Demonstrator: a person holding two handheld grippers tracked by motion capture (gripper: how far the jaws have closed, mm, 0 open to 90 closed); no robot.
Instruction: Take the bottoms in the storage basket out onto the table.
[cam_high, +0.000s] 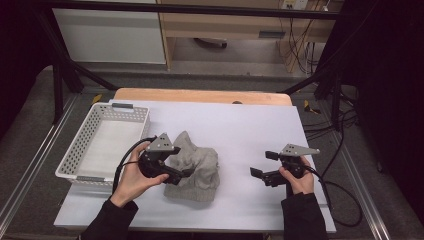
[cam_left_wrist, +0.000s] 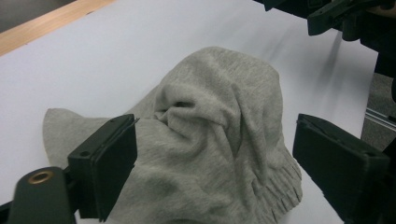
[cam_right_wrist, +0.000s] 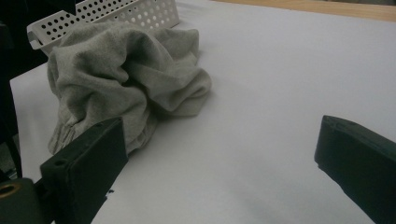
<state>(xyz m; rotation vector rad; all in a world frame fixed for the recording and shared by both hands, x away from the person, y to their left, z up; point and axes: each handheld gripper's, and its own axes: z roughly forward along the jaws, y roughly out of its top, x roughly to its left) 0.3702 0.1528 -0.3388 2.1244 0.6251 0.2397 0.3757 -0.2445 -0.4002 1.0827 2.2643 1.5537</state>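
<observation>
Nearest to the person, the left hand-held gripper (cam_high: 186, 172) stands open with its jaws on both sides of the crumpled grey knitted cloth (cam_high: 196, 167), which lies on the white tabletop (cam_high: 260, 135) just beside the white perforated plastic basket (cam_high: 82, 150). To grasp well, I think it should close on a thick fold, not the fringe. Well apart, the right hand-held gripper (cam_high: 260, 164) is also open, holding nothing.
</observation>
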